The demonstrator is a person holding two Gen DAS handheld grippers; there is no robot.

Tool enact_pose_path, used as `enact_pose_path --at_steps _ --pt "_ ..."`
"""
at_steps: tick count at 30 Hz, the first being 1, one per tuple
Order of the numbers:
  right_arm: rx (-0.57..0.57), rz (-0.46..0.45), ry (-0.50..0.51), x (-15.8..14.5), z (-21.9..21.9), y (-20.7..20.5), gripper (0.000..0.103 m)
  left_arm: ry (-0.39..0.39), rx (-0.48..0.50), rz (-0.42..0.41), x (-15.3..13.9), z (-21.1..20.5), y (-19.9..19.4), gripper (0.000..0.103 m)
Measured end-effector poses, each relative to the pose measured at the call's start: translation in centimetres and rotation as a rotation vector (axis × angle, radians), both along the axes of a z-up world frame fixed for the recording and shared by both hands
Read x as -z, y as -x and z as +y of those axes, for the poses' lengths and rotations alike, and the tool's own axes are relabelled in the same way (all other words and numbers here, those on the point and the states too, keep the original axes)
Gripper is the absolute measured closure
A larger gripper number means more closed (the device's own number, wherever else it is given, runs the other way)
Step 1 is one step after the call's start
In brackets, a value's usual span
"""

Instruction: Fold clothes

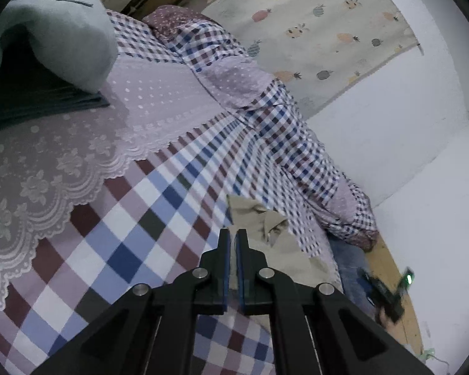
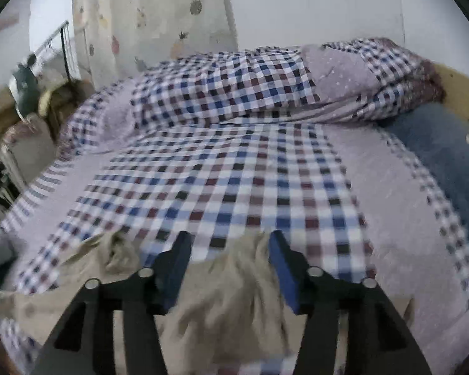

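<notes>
The left tongs (image 1: 233,234) are nearly closed, with beige cloth seen in the thin gap between them. The right tongs (image 2: 229,240) are spread wide above the beige garment (image 2: 222,306), which is crumpled on the checked bedspread (image 2: 234,187). A rolled quilt (image 2: 265,84) is seen beyond.

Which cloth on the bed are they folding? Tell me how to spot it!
Find the big checked bedspread. At its near edge lies a crumpled beige garment, under the right claw. It is the only plain tan cloth there; everything around it is checked or lilac.
</notes>
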State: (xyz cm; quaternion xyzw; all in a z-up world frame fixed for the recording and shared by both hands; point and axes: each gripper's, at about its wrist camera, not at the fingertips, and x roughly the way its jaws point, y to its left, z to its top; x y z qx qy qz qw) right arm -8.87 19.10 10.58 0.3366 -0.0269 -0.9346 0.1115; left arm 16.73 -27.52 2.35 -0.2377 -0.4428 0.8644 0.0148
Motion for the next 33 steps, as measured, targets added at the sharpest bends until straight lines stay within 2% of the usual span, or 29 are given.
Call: enact_pose_path --at_steps 3,5,7,10,16,18,19,20,24,26,27,28,29,31,33 --pt "0.008 0.001 0.122 1.8 3.0 -4.3 0.04 -0.008 -0.005 -0.012 0.4 -0.2 -0.2 0.101" --pt "-0.025 0.012 0.131 3.4 3.8 -7.0 0.04 -0.004 -0.009 -0.012 0.5 -0.3 -0.3 0.101" --pt "-0.06 0.016 0.072 5.2 4.0 -8.9 0.04 -0.001 -0.012 -0.012 0.6 -0.3 -0.4 0.101" --pt "-0.114 -0.016 -0.016 7.3 2.8 -8.9 0.04 0.008 -0.016 -0.004 0.5 -0.1 -0.4 0.101" --pt "-0.206 0.033 -0.049 8.4 -0.4 -7.1 0.042 0.022 -0.021 -0.002 0.2 0.0 -0.3 0.101" --pt "-0.22 0.043 -0.037 7.9 -0.5 -7.0 0.056 0.013 -0.027 0.003 0.1 -0.1 -0.4 0.101" --pt "-0.224 0.047 -0.018 7.3 -0.1 -7.2 0.083 0.009 -0.031 0.006 0.1 -0.2 -0.4 0.101" --pt "-0.228 0.05 0.002 6.7 0.3 -7.4 0.103 0.006 -0.035 0.009 0.1 -0.2 -0.5 0.101" --pt "-0.241 0.065 0.079 4.2 2.0 -8.1 0.101 0.001 -0.049 0.013 -0.1 -0.4 -0.7 0.101" --pt "-0.248 0.072 0.118 3.0 2.9 -8.4 0.095 0.003 -0.052 0.008 0.0 -0.5 -0.7 0.101" --pt "-0.249 0.074 0.137 2.4 3.3 -8.6 0.087 0.001 -0.052 0.005 0.1 -0.6 -0.7 0.101" --pt "-0.211 0.054 0.146 2.8 4.4 -8.3 0.065 -0.001 -0.053 0.003 0.2 -0.7 -0.7 0.101" --pt "-0.173 0.035 0.156 3.2 5.5 -8.0 0.054 -0.003 -0.054 0.0 0.2 -0.7 -0.7 0.101" --pt "-0.099 -0.006 0.176 4.1 7.6 -7.3 0.054 -0.006 -0.055 -0.007 0.4 -0.8 -0.6 0.101" --pt "-0.074 -0.106 0.19 6.0 8.3 -6.0 0.056 -0.007 -0.055 -0.016 0.5 -0.9 -0.5 0.101"
